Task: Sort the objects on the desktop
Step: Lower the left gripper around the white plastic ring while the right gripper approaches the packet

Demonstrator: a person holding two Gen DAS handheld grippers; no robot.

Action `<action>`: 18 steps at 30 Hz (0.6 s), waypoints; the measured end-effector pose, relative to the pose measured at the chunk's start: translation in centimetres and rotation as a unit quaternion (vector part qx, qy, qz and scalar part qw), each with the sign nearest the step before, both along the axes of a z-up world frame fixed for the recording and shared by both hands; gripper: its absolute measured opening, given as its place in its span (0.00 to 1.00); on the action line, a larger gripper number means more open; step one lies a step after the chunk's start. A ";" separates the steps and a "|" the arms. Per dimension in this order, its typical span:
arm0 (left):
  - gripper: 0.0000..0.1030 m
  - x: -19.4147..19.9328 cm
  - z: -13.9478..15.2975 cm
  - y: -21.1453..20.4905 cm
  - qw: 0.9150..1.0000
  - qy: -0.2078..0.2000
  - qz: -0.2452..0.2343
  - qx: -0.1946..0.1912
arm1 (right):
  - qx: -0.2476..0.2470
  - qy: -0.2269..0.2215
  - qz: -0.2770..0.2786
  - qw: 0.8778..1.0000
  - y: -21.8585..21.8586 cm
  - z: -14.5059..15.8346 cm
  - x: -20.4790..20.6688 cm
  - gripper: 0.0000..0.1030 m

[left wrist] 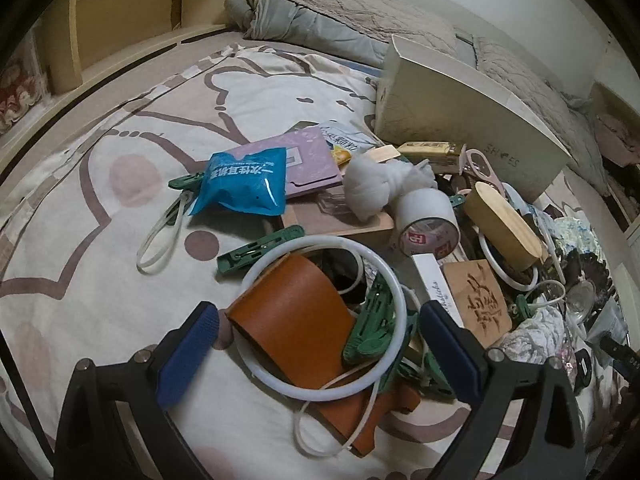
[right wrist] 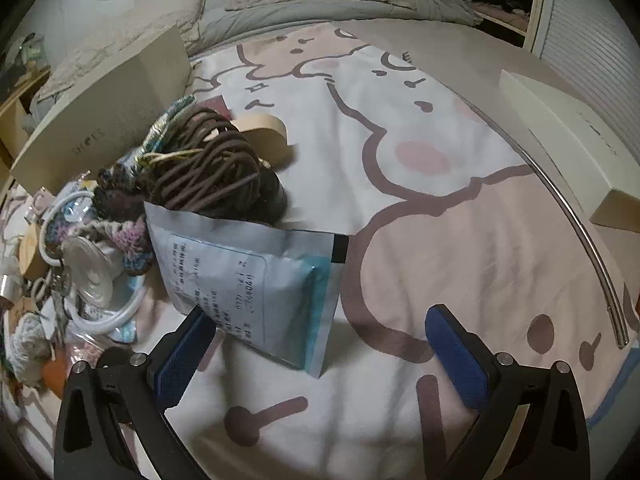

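On the left wrist view, a green clip (left wrist: pixel 185 181) is lying on the cartoon bedsheet (left wrist: pixel 100 240) with a blue packet (left wrist: pixel 242 184) resting against it, and a purple card (left wrist: pixel 308 160) is sitting just behind. The left gripper (left wrist: pixel 320 344) is hovering with jaws wide apart over a brown leather piece (left wrist: pixel 292 320) ringed by a white hoop (left wrist: pixel 384 280). Further right, a tape roll (left wrist: pixel 430 220) is lying beside a wooden oval box (left wrist: pixel 502 228), with a shoebox (left wrist: pixel 460 120) behind.

On the right wrist view, a shoebox (right wrist: pixel 100 116) is standing at the left, dark hair ties (right wrist: pixel 208 168) are piling beside it, and a pale sachet (right wrist: pixel 256 288) is lying between the spread jaws of the right gripper (right wrist: pixel 320 344), touching its left finger (right wrist: pixel 180 360). A thin metal rod (right wrist: pixel 580 232) is curving along the bed's right edge.
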State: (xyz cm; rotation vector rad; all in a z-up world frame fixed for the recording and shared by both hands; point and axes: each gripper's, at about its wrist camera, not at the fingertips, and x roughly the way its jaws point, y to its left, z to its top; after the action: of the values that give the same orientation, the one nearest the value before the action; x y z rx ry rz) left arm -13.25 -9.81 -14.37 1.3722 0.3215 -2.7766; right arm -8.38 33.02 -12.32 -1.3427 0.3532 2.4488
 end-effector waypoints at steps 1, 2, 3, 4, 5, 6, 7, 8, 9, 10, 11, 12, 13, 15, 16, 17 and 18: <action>0.91 0.0 -0.1 -0.1 1.000 -0.002 0.003 0.002 | -0.002 0.006 0.001 1.000 0.0 0.2 0.1 1.00; 0.89 0.0 -0.1 -0.3 1.000 -0.004 0.003 0.005 | -0.003 0.012 0.001 1.000 0.0 0.4 0.1 1.00; 0.89 0.0 -0.2 -0.4 1.000 -0.006 0.003 0.011 | -0.005 0.017 0.002 1.000 0.0 0.5 0.1 1.00; 0.88 0.0 -0.3 -0.5 1.000 -0.007 0.002 0.016 | -0.008 0.023 0.002 1.000 0.0 0.7 0.1 1.00; 0.84 0.0 -0.2 -0.6 1.000 -0.007 0.001 0.020 | -0.009 0.026 0.003 1.000 -0.1 0.8 0.0 1.00; 0.83 0.1 -0.2 -0.6 1.000 -0.006 -0.001 0.023 | -0.012 0.030 0.004 0.999 -0.1 0.9 0.0 1.00; 0.83 0.2 -0.1 -0.6 1.000 -0.005 -0.002 0.023 | -0.014 0.034 0.005 0.999 -0.2 1.0 -0.1 1.00; 0.83 0.2 -0.1 -0.6 1.000 -0.004 -0.003 0.021 | -0.015 0.036 0.005 0.999 -0.2 1.0 -0.1 1.00; 0.83 0.3 0.0 -0.6 1.000 -0.003 -0.005 0.021 | -0.016 0.038 0.005 0.999 -0.3 1.1 -0.1 1.00; 0.83 0.3 0.0 -0.6 1.000 -0.003 -0.006 0.021 | -0.018 0.040 0.005 0.999 -0.3 1.1 -0.2 1.00; 0.82 0.3 0.0 -0.7 1.000 -0.003 -0.005 0.021 | -0.019 0.041 0.006 0.999 -0.4 1.1 -0.2 1.00; 0.82 0.5 0.2 -0.8 1.000 0.000 -0.003 0.022 | -0.021 0.041 0.006 0.999 -0.4 1.1 -0.3 1.00; 0.82 0.5 0.3 -0.9 1.000 0.002 -0.001 0.022 | -0.023 0.041 0.006 0.999 -0.5 1.1 -0.3 1.00; 0.82 0.7 0.7 -1.1 1.000 0.010 0.002 0.020 | -0.028 0.044 0.006 0.999 -0.6 1.1 -0.3 1.00; 0.82 0.8 1.0 -1.2 1.000 0.015 0.004 0.019 | -0.029 0.046 0.006 0.999 -0.7 1.2 -0.3 1.00; 0.82 0.8 1.2 -1.3 1.000 0.019 0.005 0.018 | -0.031 0.047 0.007 0.998 -0.8 1.2 -0.2 1.00; 0.82 0.9 1.5 -1.4 1.000 0.024 0.005 0.017 | -0.032 0.049 0.008 0.998 -0.9 1.3 -0.2 1.00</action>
State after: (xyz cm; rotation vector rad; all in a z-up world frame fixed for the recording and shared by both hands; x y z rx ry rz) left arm -12.30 -11.17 -12.91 1.3090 0.3775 -2.8128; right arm -8.63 32.13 -11.05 -1.2589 0.4489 2.5427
